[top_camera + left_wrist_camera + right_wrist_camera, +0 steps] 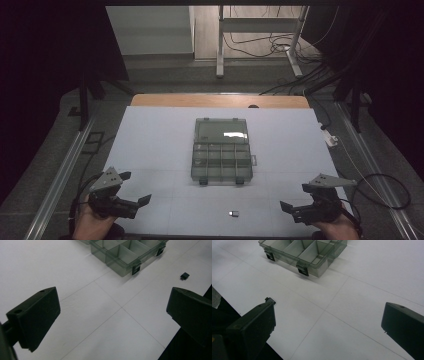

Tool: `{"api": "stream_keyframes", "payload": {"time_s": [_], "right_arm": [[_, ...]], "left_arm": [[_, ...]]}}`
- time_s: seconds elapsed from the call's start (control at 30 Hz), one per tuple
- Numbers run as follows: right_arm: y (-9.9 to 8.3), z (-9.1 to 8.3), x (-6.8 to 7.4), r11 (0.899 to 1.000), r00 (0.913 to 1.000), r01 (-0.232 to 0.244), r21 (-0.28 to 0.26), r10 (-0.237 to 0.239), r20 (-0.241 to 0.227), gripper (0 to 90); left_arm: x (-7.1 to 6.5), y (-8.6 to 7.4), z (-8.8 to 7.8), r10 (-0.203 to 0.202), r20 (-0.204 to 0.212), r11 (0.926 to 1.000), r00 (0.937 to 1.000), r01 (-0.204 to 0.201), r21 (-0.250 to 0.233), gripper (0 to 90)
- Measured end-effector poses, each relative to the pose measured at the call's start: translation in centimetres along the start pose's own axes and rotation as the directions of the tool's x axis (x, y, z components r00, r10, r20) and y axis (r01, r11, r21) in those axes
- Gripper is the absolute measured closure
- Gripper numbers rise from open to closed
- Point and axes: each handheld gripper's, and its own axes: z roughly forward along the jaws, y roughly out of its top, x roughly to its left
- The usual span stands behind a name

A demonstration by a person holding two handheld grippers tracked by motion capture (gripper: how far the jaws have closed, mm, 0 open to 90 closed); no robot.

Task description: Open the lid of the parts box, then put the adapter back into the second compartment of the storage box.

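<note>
Hovering wide, empty: left gripper (136, 187), right gripper (292, 196); clear plastic compartment box (221, 156) ahead, small black block (233, 213) between.

A white sheet (150, 145) covered the table. Beyond the sheet's far edge a wooden strip (220, 101) showed. Farther beyond stood a metal frame (220, 45) and tangled cables (280, 45). A white plug (330, 139) lay just off the sheet's right edge.

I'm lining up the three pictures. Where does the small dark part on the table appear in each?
High view: small dark part, bottom centre, before the compartment box.
Left gripper view: upper right.
Right gripper view: left, peeking above the left finger.
Shared landmark: the box's black latches.
</note>
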Motion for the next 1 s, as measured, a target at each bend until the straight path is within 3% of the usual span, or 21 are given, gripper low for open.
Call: {"api": "stream_keyframes", "payload": {"time_s": [0.47, 1.0], "right_arm": [[0.1, 0.1, 0.1, 1.0, 1.0, 0.007, 0.017, -0.007, 0.005, 0.0], [0.8, 1.2, 0.4, 0.998, 0.9977, 0.065, 0.026, -0.064, -0.02, 0.0]], "left_arm": [[0.2, 0.0, 0.1, -0.01, 0.015, 0.9999, 0.9998, 0.01, 0.011, 0.0], [0.3, 0.1, 0.4, -0.013, 0.026, 0.9994, 0.9996, 0.012, 0.032, 0.0]]}}
